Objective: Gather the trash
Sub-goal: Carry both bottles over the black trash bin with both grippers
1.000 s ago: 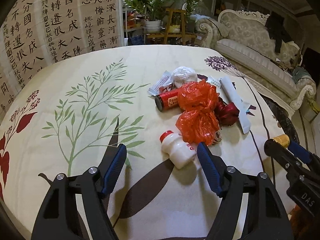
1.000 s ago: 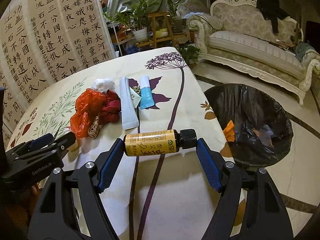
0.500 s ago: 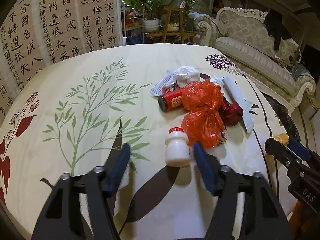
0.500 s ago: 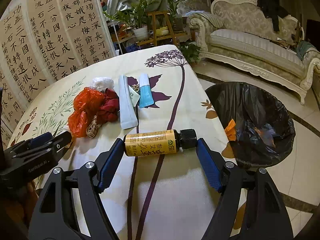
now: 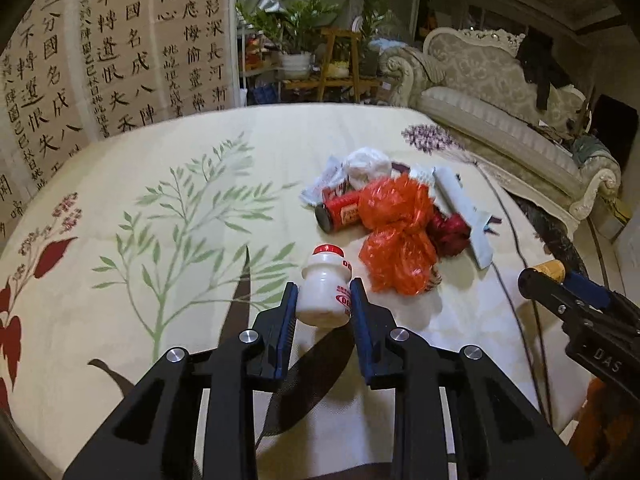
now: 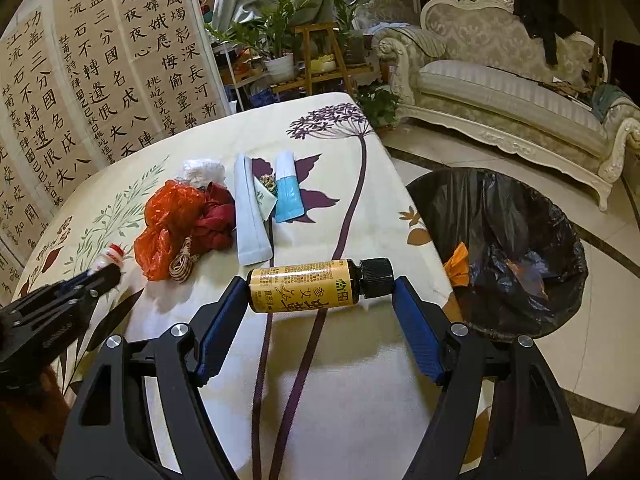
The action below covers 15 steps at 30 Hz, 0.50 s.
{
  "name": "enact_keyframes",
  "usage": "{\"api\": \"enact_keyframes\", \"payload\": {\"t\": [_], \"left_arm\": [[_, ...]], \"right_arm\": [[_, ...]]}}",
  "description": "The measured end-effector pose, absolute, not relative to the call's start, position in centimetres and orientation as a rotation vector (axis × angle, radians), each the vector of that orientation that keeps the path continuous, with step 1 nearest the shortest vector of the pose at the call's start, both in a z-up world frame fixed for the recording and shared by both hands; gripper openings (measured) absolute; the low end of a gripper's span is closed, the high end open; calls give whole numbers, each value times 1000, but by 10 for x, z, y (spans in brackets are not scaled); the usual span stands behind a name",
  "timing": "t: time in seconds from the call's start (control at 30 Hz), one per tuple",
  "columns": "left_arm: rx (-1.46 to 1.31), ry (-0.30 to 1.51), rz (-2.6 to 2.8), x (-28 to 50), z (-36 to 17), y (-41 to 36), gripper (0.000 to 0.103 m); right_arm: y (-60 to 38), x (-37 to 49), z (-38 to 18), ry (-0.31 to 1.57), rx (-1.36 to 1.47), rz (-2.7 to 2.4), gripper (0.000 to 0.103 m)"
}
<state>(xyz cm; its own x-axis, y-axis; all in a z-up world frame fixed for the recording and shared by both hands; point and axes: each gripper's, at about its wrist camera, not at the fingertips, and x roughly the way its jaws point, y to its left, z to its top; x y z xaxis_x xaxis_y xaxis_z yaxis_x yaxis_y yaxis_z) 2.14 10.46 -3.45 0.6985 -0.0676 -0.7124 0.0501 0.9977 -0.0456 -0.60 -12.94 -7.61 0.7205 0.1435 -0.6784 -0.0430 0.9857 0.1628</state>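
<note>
Left gripper (image 5: 323,300) fingers closing on the small white plastic drink bottle with red cap (image 5: 325,287) standing on the table (image 5: 120,320); a low pinch could tip it. Right gripper (image 6: 320,296) pinches the amber glass bottle with yellow label (image 6: 316,285) endwise, which might swivel out before reaching the black-lined bin (image 6: 500,248).

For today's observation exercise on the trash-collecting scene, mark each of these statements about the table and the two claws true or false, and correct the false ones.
1. The left claw has the white bottle between its pads. True; its jaws are closing.
2. The right claw holds the yellow bottle end to end. True.
3. The bin bag is white. False: it is black.
4. The orange plastic bag lies in the bin. False: it lies on the table.
</note>
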Motion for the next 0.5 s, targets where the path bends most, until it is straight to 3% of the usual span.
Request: {"api": "enact_keyframes", "payload": {"t": [0.5], "left_arm": [[8, 699, -272, 31, -7, 23, 28]], "right_arm": [[-201, -4, -63, 690, 137, -99, 72]]}}
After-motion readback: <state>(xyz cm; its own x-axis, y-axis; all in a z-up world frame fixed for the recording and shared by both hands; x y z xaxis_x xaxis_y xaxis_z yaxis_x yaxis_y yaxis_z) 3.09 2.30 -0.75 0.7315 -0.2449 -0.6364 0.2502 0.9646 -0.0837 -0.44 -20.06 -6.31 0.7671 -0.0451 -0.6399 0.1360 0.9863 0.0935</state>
